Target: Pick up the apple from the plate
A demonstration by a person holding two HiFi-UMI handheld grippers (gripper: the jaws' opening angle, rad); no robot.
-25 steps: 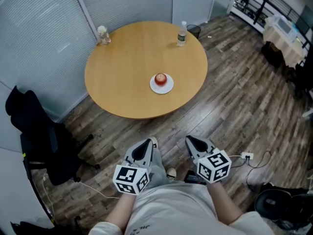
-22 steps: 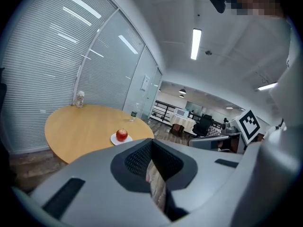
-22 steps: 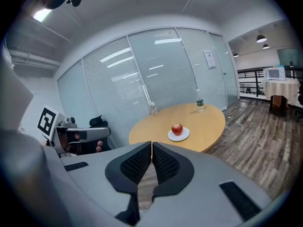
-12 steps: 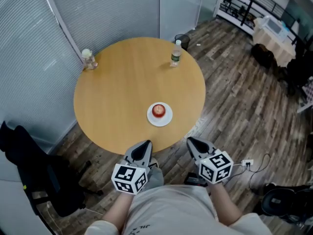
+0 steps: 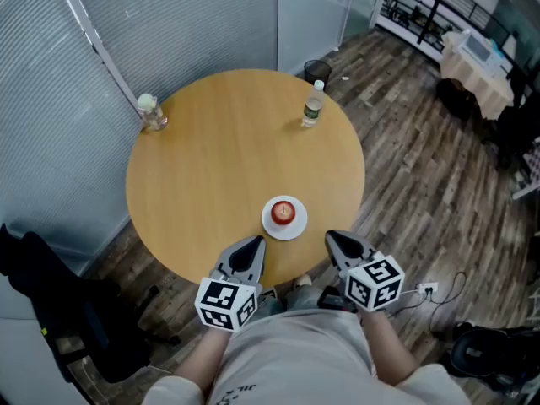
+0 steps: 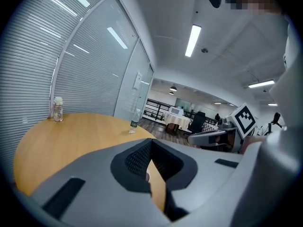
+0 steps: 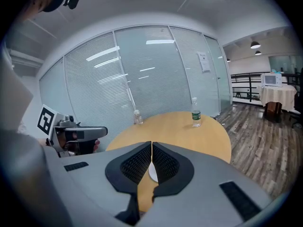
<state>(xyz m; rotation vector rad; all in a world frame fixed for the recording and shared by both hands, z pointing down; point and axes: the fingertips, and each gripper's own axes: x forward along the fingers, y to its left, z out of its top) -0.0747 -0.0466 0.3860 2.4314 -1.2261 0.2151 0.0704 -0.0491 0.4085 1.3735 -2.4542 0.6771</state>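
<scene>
A red apple (image 5: 284, 212) sits on a small white plate (image 5: 270, 223) near the front edge of a round wooden table (image 5: 211, 167). My left gripper (image 5: 251, 245) hovers at the table's near rim, just left of the plate, jaws shut and empty. My right gripper (image 5: 337, 239) is level with it, just right of the plate, also shut with nothing held. In the right gripper view a sliver of the plate (image 7: 152, 172) shows below the closed jaws (image 7: 151, 145); the apple is hidden there. The left gripper view shows closed jaws (image 6: 150, 141) over the tabletop.
A water bottle (image 5: 313, 106) stands at the table's far right and a small jar (image 5: 152, 112) at its far left. A glass wall with blinds runs behind the table. A black chair (image 5: 76, 319) is at the lower left, and a bin (image 5: 317, 69) and cables lie on the wood floor.
The table and the apple have come much closer. Both grippers moved forward together from over the floor to the table's near rim, flanking the plate, and stayed shut.
</scene>
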